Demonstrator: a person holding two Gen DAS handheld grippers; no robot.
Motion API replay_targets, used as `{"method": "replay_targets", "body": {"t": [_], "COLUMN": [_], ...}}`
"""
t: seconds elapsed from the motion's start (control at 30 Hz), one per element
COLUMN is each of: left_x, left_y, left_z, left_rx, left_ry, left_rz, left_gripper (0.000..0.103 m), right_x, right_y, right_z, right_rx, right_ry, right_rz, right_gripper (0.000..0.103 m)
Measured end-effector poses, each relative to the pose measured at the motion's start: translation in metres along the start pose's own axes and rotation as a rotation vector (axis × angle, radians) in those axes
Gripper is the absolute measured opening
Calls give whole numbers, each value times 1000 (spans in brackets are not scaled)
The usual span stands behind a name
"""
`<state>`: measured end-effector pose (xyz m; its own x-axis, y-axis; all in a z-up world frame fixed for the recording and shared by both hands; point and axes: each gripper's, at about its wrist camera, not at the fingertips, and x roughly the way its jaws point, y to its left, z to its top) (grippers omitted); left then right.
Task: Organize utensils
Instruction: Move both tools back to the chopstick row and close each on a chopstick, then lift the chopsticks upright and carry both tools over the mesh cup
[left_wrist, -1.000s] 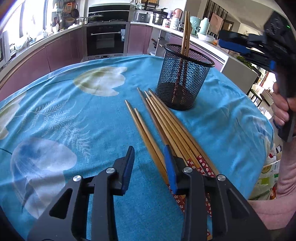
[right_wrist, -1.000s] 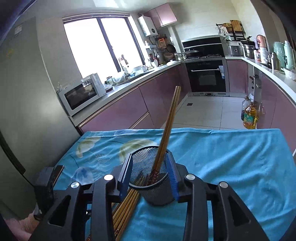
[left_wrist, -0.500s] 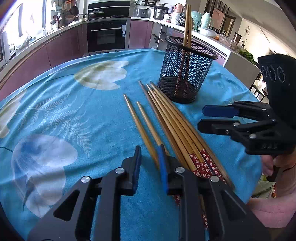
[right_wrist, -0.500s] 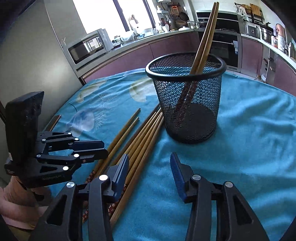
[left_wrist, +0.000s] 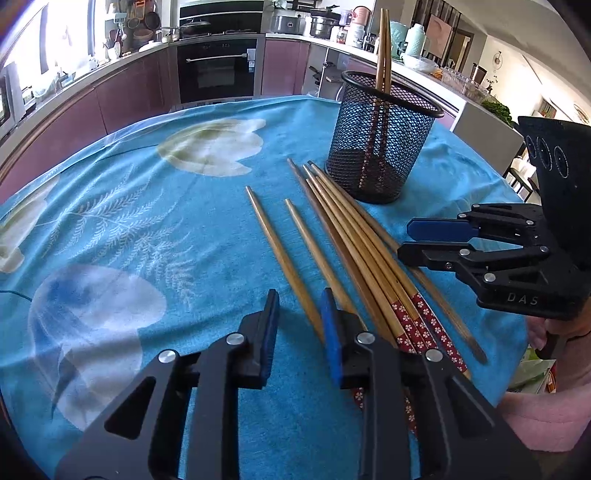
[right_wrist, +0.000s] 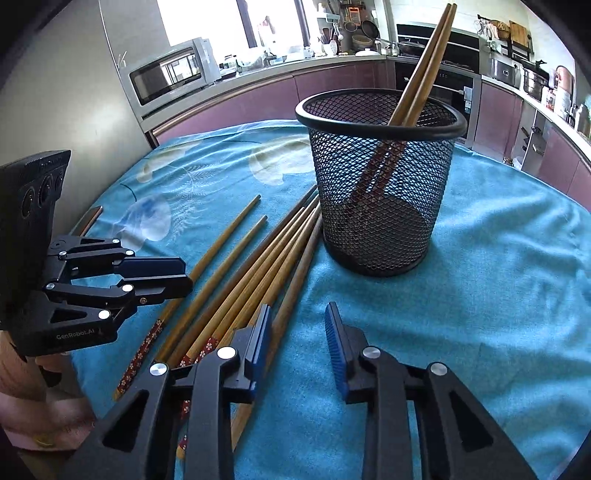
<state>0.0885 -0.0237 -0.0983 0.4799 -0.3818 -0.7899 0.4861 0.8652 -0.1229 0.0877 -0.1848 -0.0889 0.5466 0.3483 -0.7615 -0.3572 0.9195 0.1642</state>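
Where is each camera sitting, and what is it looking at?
Left wrist: sits on the left claw, looking over loose wooden chopsticks toward the black mesh cup; the right claw shows.
Right wrist: sits on the right claw, facing the cup; the left claw shows.
Shared: chopsticks, cup, blue floral tablecloth.

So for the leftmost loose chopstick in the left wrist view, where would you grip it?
Probably the middle of the leftmost chopstick, from straight above, fingers straddling it crosswise. It lies flat on the tablecloth, with bare cloth on its left and a gap to the next chopstick that narrows toward the near end.
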Motion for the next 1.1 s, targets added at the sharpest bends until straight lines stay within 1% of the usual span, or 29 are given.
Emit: {"method": "replay_targets", "body": {"t": [0.13,0.2,0.23,0.3,0.43,0.53,0.63,0.73,0.83,0.93,1.0,1.1], "left_x": [4,6,6,8,7,4,-4,-15,-17,-15,-13,-12], "left_y": [-2,-3,-4,-5,-3,-1,1,2,0,-1,0,1], "left_z": [3,5,6,7,7,6,7,6,3,-3,-5,-7], "left_rx": [12,17,17,14,-22,-54,-73,-83,-84,-86,-96,-100], "left_ry": [1,1,1,-1,-9,-25,-49,-70,-63,-52,-46,-40], "left_rz": [16,24,31,41,37,49,42,8,-22,-35,-47,-67], "left_gripper": [24,22,19,15,8,8,8,8,8,8,8,7], "right_x": [9,11,11,12,9,2,-6,-14,-19,-21,-19,-14], "right_y": [7,6,5,4,-4,-8,-10,-9,-9,-9,-7,-2], "right_z": [7,8,8,9,6,5,4,3,3,3,2,2], "right_rx": [-25,-16,-7,8,65,95,100,96,97,103,100,72], "right_ry": [-1,-6,-8,-7,-22,-44,-68,-82,-97,-103,-98,-66], "right_rz": [-41,-45,-43,-22,8,26,42,59,75,77,97,105], "right_gripper": [28,21,20,9,8,6,6,6,6,6,6,6]}}
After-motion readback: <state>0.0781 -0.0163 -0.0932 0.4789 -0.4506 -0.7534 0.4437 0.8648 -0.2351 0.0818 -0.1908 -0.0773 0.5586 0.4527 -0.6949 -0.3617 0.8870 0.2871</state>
